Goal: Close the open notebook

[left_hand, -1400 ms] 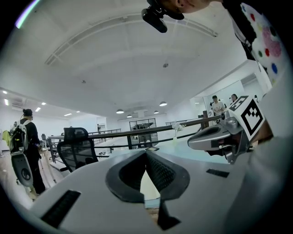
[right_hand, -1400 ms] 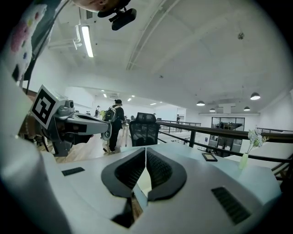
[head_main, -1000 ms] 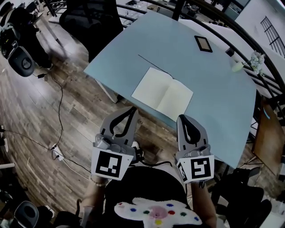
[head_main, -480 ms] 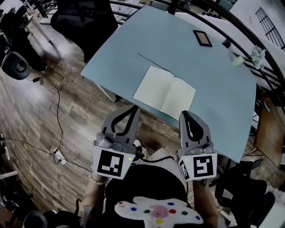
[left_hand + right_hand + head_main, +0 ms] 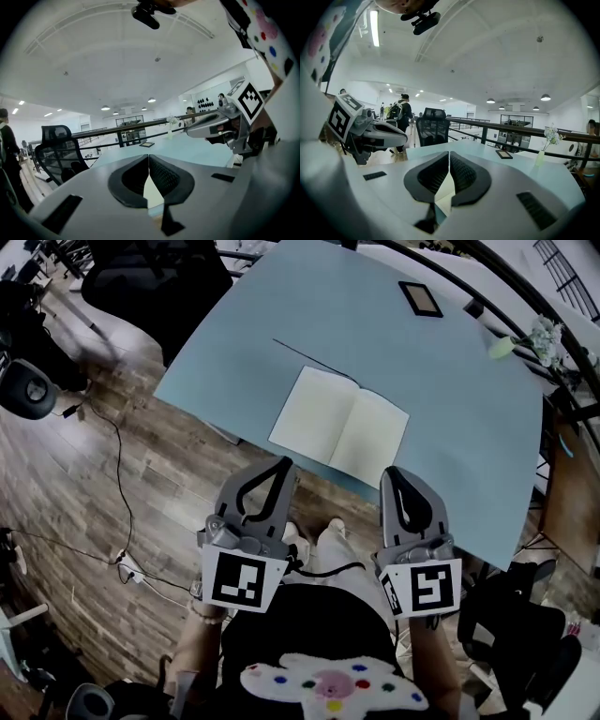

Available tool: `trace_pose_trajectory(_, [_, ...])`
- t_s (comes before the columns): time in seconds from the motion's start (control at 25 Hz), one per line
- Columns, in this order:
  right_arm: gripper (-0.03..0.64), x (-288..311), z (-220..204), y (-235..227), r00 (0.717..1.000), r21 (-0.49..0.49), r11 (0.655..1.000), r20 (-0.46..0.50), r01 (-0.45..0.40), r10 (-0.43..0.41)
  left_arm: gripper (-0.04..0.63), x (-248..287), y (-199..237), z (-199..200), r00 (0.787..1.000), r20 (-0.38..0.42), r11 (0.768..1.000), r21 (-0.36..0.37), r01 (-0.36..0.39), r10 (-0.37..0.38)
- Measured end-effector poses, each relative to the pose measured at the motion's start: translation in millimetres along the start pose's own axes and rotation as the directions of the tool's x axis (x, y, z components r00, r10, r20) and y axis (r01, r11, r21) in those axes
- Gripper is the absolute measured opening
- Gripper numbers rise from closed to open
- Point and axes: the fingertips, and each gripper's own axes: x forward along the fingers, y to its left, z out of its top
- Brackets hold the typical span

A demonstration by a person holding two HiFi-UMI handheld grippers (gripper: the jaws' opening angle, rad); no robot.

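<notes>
my left fingers [image 5: 228, 501] and right fingers [image 5: 427, 514] are pinched shut, empty, just near of the open notebook [image 5: 337, 426] on the table [image 5: 375, 338].

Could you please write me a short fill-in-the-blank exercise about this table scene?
1. The notebook lies ____ on the table.
2. The left claw and the right claw are both ____ and empty.
3. The table's top is light ____.
4. The small vase at the far right holds ____.
Missing words: open; shut; blue; flowers.
</notes>
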Motion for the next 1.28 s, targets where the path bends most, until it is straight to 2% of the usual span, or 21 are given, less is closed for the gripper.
trace_pose_trajectory(0.16, [0.035,2,-10,-8,1.0,0.018,1.0,-0.024,-0.004,0.004,0.018,15,-15,-12,0.998,-0.049,0.998,0.045,0.031,-0.029])
trace_pose_trajectory(0.4, [0.035,-1,-28,-23,0.998,0.039,0.999,-0.062,-0.004,0.006,0.018,38,-39,-34,0.988,-0.122,0.995,0.024,0.098,-0.094])
trace_pose_trajectory(0.64, [0.035,-8,-47,-34,0.995,0.057,0.998,-0.104,0.006,0.0,0.021,56,-60,-61,0.971,-0.187,0.986,0.049,0.162,-0.15])
trace_pose_trajectory(0.72, [0.035,-9,-53,-35,0.993,0.065,0.998,-0.118,0.009,-0.001,0.046,61,-66,-69,0.964,-0.206,0.98,0.07,0.186,-0.168])
trace_pose_trajectory(0.92, [0.035,-14,-68,-42,0.989,0.081,0.997,-0.145,0.013,-0.001,0.107,75,-85,-91,0.943,-0.264,0.957,0.152,0.248,-0.203])
trace_pose_trajectory(1.12, [0.035,-18,-80,-46,0.986,0.097,0.995,-0.166,0.019,-0.003,0.145,87,-96,-116,0.924,-0.325,0.931,0.233,0.282,-0.199])
trace_pose_trajectory(1.28, [0.035,-18,-86,-49,0.985,0.126,0.991,-0.172,0.039,-0.016,0.167,96,-107,-131,0.908,-0.365,0.898,0.297,0.324,-0.207])
